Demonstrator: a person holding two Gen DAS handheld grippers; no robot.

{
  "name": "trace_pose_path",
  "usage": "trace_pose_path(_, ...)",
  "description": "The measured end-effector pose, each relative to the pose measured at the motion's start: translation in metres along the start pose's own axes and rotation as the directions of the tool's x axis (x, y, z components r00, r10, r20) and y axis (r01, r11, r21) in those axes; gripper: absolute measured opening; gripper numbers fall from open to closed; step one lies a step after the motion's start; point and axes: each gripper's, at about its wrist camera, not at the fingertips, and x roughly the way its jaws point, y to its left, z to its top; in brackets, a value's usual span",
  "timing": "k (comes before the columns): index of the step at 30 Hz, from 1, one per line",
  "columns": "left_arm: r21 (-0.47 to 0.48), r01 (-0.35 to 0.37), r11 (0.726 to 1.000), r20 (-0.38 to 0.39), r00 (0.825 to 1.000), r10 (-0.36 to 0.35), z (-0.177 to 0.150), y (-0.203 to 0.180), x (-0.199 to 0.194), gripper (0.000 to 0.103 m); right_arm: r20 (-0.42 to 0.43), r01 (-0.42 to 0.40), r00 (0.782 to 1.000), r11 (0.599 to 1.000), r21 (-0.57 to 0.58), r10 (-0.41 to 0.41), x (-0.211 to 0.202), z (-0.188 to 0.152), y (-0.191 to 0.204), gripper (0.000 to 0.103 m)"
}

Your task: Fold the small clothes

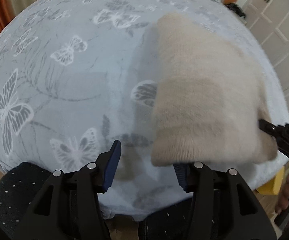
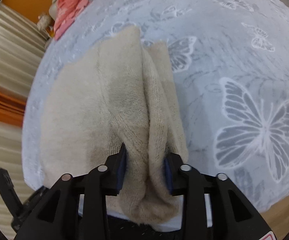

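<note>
A small beige knit garment (image 1: 204, 92) lies on the pale blue butterfly-print cover (image 1: 64, 80), folded over itself. In the left wrist view my left gripper (image 1: 147, 156) is open and empty, its right finger partly hidden under the garment's near edge. My right gripper (image 1: 272, 130) enters from the right and pinches the garment's right edge. In the right wrist view my right gripper (image 2: 145, 160) is shut on a bunched fold of the garment (image 2: 96, 104), which stretches away from the fingers over the cover (image 2: 234, 60).
A pink cloth (image 2: 70, 8) lies at the far left edge of the cover. Beige curtains (image 2: 6, 64) hang to the left. White cabinet doors (image 1: 280, 36) stand to the right. A yellow object (image 1: 272, 182) sits beside the cover's near right edge.
</note>
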Motion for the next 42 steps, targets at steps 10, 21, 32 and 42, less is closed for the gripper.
trace_pose_path(10,-0.189,0.334,0.924,0.078,0.943,-0.325,0.029,0.030,-0.042,0.092,0.025,-0.045,0.999,0.995,0.089,0.043,-0.023,0.015,-0.009,0.084)
trace_pose_path(21,-0.481,0.358,0.800,-0.124,0.876,-0.467,0.065,0.026,0.062,0.062,-0.088,-0.089,0.990,0.978,0.187,0.107,0.038,0.023,0.003,0.055)
trace_pose_path(32,-0.306,0.359,0.882,0.022,0.929,-0.370,0.068,0.073,-0.040,0.043,-0.027,-0.175,0.984,0.980,-0.099,0.173,-0.011,0.005,0.092,0.028)
trace_pose_path(42,-0.102,0.089,0.991,0.015,0.996,-0.088,0.032,0.063,-0.013,0.052,0.043,-0.022,0.999,0.999,-0.026,0.024,-0.013,-0.029,0.085,0.053)
